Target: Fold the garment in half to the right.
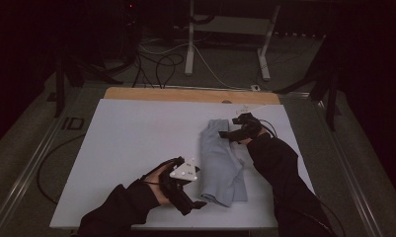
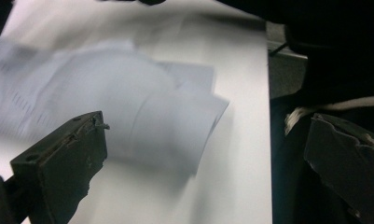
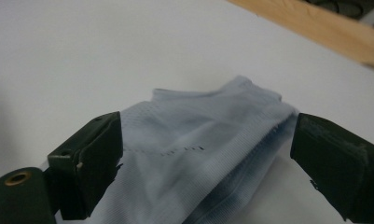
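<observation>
The folded pale-blue mesh cloth [image 1: 221, 160] lies lengthwise, near to far, right of centre on the white table [image 1: 131, 143]. My right gripper [image 3: 208, 154] straddles its far end (jaws apart, nothing clamped); my left gripper [image 1: 195, 197], also agape, sits just beside its near end.

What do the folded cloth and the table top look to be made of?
Cloth: likely a thin knit or mesh synthetic, pale blue-grey and matte; fine ribbing and a row of tiny holes show in the right gripper view, and it folds softly. Table top: smooth, matte white sheet, perhaps laminate or painted board; the strip along its far edge looks like bare wood, tan in colour.
</observation>
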